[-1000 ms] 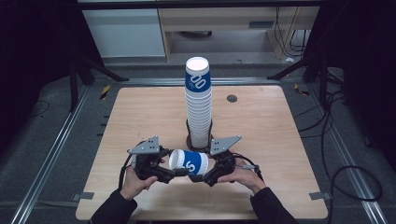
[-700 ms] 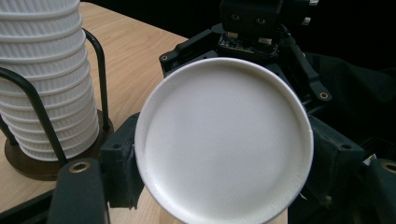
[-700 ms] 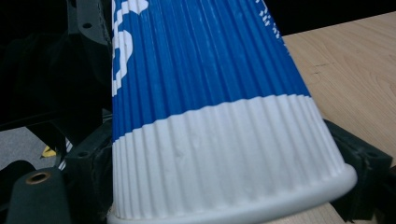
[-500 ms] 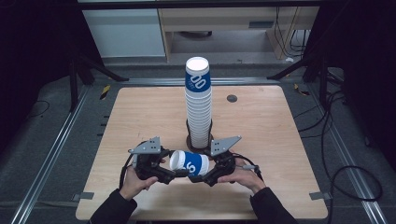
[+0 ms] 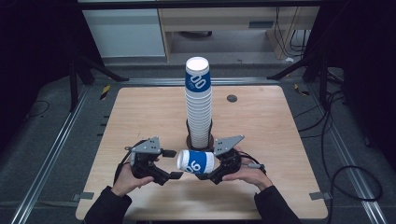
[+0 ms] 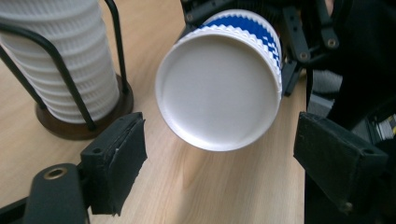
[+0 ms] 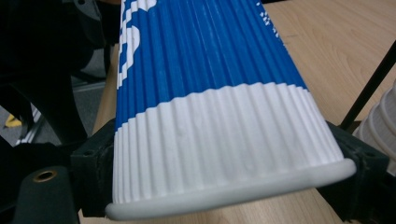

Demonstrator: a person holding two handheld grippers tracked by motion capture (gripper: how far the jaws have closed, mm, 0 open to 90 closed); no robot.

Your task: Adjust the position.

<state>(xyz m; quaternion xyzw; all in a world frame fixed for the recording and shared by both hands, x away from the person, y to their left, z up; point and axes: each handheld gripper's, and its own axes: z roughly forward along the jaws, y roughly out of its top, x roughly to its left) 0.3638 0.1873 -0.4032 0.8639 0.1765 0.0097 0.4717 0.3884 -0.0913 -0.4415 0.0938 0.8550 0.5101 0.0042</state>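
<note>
A ribbed paper cup, blue with white print and a white band near its rolled rim, lies on its side above the near worktop, its flat white base toward the left. It is squeezed slightly oval at the rim end. It sits just in front of a tall stack of like cups.

blue-white ribbed cup between jaws

Light wooden square table on grey floor.
Bearing a black wire-frame holder on round base, stacked with white ribbed paper cups; small dark disc near far edge.
</note>
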